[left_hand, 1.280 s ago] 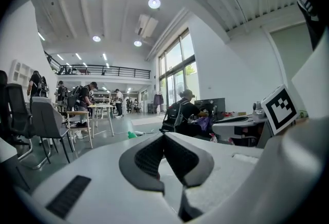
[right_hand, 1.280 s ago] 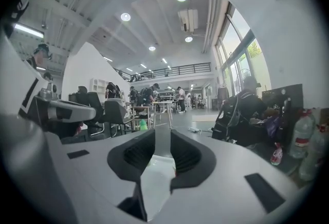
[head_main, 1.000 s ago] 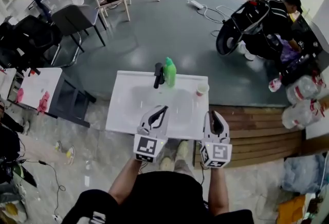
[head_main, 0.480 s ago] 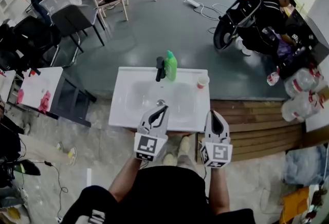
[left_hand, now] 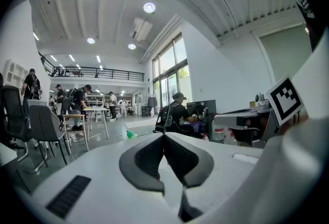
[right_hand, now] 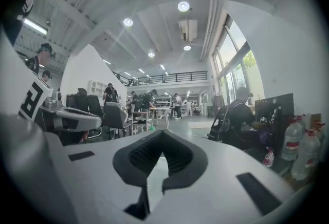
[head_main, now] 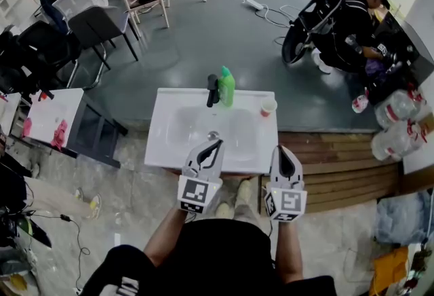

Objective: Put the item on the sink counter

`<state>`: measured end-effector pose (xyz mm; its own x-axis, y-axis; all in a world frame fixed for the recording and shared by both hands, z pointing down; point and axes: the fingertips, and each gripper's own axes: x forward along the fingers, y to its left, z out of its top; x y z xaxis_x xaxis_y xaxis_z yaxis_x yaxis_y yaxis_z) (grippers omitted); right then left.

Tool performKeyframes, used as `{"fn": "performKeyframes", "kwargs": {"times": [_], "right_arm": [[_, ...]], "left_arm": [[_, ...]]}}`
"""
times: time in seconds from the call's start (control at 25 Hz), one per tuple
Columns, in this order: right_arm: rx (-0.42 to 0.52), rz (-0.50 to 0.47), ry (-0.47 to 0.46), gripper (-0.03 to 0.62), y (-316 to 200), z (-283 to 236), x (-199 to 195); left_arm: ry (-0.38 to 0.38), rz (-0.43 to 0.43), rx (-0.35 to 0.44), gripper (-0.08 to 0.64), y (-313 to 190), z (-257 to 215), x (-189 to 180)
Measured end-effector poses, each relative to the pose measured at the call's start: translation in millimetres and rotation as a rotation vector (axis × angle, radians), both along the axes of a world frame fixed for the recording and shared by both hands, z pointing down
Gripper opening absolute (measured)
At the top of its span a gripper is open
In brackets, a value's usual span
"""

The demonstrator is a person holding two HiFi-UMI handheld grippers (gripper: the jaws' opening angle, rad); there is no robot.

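A white sink counter (head_main: 163, 145) stands in the middle of the head view. A black faucet (head_main: 212, 91) and a green bottle (head_main: 226, 87) stand at its back edge. At its right rear corner is a small pink and white cup (head_main: 268, 107). My left gripper (head_main: 217, 144) hovers over the counter's front edge, jaws shut with nothing between them. My right gripper (head_main: 282, 149) is held beside it at the front right corner, also shut and empty. The left gripper (left_hand: 164, 138) and right gripper (right_hand: 162, 133) views look out across the room over closed tips; the counter is hidden there.
A low wooden platform (head_main: 339, 165) adjoins the counter's right side, with large water jugs (head_main: 397, 125) beyond it. A white side table (head_main: 51, 115) and grey chairs (head_main: 98, 26) stand at the left. A person (head_main: 359, 16) crouches by a dark cart at the back right.
The sink counter has shifted slightly up and to the right in the head view. Both grippers keep the same place in the frame.
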<state>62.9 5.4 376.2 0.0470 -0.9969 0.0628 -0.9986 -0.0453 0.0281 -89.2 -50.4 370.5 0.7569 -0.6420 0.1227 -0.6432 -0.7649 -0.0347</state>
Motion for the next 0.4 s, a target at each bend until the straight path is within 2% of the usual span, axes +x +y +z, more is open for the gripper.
{"fn": "performKeyframes", "kwargs": {"times": [0.4], "right_arm": [[-0.005,-0.004,-0.003,-0.002,-1.6,2.7,-0.1]], "left_arm": [[-0.003,-0.001,-0.002,0.003,-1.6,0.4,-0.9]]}}
